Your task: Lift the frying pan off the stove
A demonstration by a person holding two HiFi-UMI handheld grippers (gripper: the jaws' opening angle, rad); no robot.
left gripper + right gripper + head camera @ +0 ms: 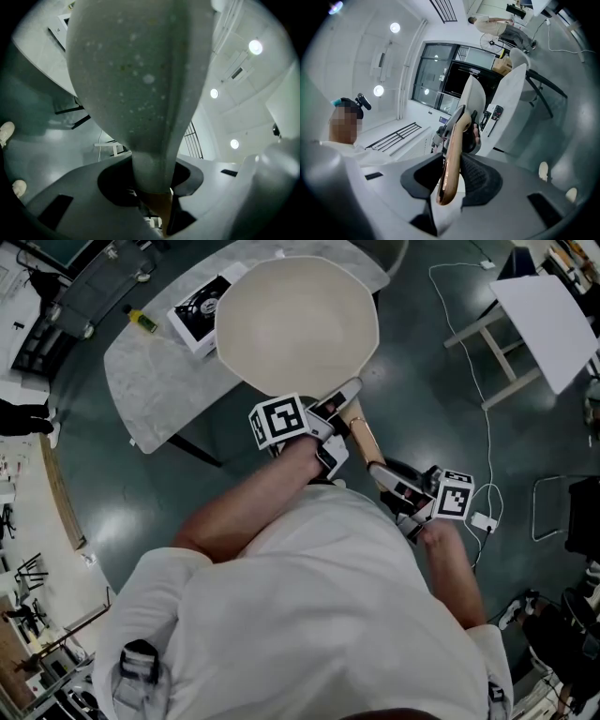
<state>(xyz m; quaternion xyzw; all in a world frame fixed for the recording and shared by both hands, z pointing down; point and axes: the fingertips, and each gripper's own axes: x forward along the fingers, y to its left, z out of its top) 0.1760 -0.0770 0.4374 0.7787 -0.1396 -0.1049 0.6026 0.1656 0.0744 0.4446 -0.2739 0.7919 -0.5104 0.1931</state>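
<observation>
The frying pan (295, 324), cream inside and speckled grey underneath (136, 70), hangs in the air above the edge of the marble table (155, 385), clear of the black stove (199, 310). My left gripper (323, 427) is shut on the pan's grey neck (152, 180), where the handle meets the bowl. The right gripper (412, 495) is shut on the far end of the wooden handle (364, 439), whose tan wood runs between its pads (451, 180). The pan tilts, its handle pointing back at me.
A yellow bottle (142, 319) lies on the table beside the stove. A white folding table (548, 320) stands at the right, with a white cable (478, 381) and an adapter (484, 521) on the dark floor. Another person (487, 19) is far off.
</observation>
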